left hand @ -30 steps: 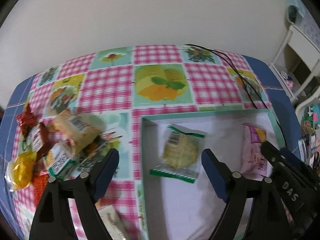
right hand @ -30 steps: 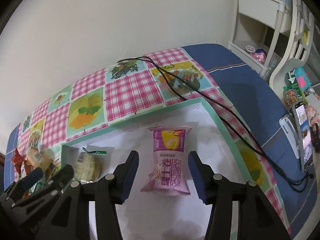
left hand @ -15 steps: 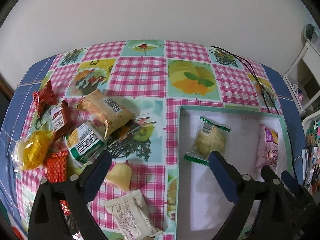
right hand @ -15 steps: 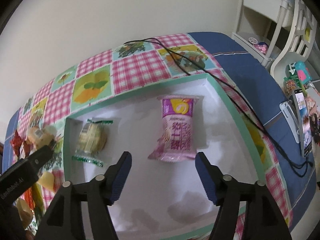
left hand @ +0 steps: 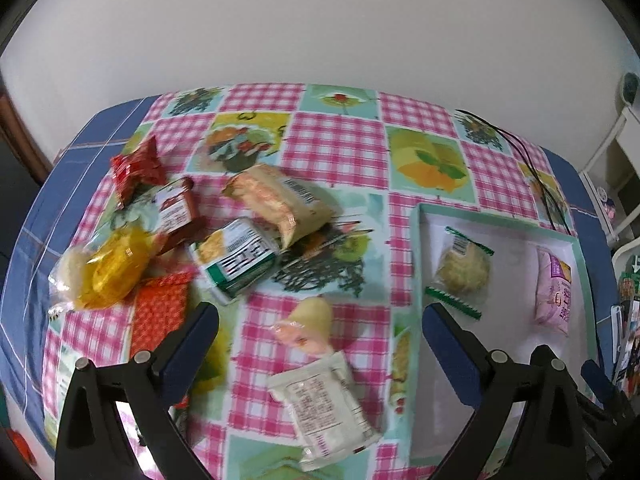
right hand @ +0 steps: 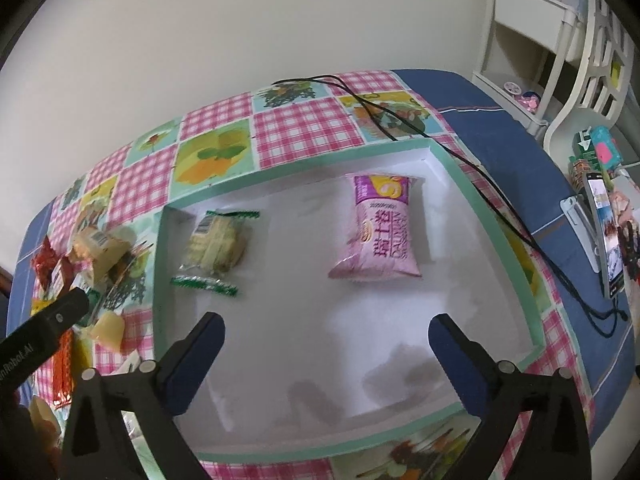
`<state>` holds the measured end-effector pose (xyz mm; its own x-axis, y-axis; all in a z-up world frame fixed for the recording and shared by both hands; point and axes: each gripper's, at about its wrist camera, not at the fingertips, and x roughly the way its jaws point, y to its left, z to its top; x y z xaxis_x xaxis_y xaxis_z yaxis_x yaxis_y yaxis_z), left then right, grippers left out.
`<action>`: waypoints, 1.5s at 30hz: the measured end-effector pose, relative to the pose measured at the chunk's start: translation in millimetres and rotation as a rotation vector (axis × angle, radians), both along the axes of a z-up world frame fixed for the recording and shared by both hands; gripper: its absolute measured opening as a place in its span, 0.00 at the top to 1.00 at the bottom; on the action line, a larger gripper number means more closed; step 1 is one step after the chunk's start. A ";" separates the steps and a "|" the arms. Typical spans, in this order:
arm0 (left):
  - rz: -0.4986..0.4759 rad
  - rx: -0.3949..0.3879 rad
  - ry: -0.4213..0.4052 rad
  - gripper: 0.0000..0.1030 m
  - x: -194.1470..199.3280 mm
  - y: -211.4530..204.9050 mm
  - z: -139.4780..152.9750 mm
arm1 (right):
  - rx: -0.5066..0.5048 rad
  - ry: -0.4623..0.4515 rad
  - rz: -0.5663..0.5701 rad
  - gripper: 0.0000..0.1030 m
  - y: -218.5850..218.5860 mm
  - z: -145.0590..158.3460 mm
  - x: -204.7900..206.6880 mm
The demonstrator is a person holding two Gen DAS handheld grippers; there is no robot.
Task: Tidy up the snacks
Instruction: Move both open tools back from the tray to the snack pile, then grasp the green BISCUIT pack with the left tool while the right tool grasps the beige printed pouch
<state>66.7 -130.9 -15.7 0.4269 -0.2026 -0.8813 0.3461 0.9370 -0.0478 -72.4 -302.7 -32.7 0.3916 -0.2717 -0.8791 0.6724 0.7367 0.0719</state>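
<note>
Two snacks were already laid in the white box (right hand: 492,216) with the green rim: a pink packet (right hand: 380,228) and a green-edged biscuit pack (right hand: 218,242), well apart from each other. More snacks were left in a heap on the checked cloth of the worktop (left hand: 336,148), beside the box.

The left tongs (left hand: 320,344) were held wide apart over the cloth, and nothing was gripped in them. A small pale yellow snack (left hand: 310,320) and a white packet (left hand: 320,404) were seen between the fingers, lower down. The right tongs (right hand: 326,344) were being opened wide over the box floor, with nothing between them.

The next pick was judged to be one of those two near snacks. To do it well, the left tongs should be lowered straight over one snack only, and closed across its narrow side. The soft wrapper should be squeezed gently, so nothing is crushed. A bare spot in the box should be chosen.
</note>
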 end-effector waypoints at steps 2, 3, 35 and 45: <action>0.013 -0.006 0.006 0.01 -2.1 9.3 0.2 | -0.007 0.000 0.008 0.00 7.0 0.9 -1.8; 0.022 -0.007 0.007 0.01 -3.6 14.7 0.4 | -0.010 0.000 0.015 0.00 11.3 1.4 -2.5; 0.267 0.031 0.131 0.01 15.9 161.3 -7.6 | 0.095 -0.024 0.389 0.00 171.0 2.7 52.8; 0.206 0.084 0.237 0.01 19.5 149.9 -39.6 | 0.111 0.054 0.434 0.14 179.4 -24.4 71.4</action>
